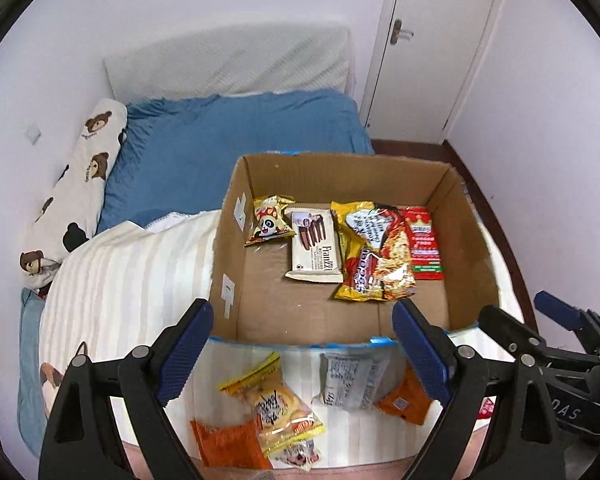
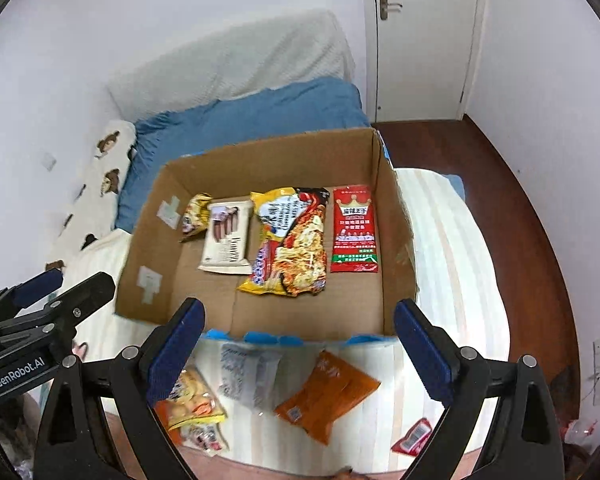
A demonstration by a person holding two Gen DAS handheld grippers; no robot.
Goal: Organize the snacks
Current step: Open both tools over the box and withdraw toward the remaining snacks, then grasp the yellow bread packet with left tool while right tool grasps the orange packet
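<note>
An open cardboard box [image 1: 236,264] [image 2: 148,240] sits on the bed. Inside lie a small panda snack bag [image 1: 269,220], a white wafer pack [image 1: 314,246], a yellow-red noodle pack [image 2: 290,240] and a red sachet [image 2: 354,228]. In front of the box, on the striped blanket, lie a yellow biscuit bag [image 1: 274,404], an orange packet [image 2: 328,396], a clear white packet [image 2: 248,372], another orange packet [image 1: 224,440] and a small red packet [image 2: 414,436]. My left gripper [image 1: 302,348] and right gripper [image 2: 296,350] are both open and empty, held above the loose snacks.
The bed has a blue sheet [image 1: 228,144], a bear-print pillow [image 1: 76,188] at the left wall and a white headboard cushion [image 1: 228,60]. A white door [image 1: 428,40] and dark wooden floor [image 2: 520,208] lie to the right.
</note>
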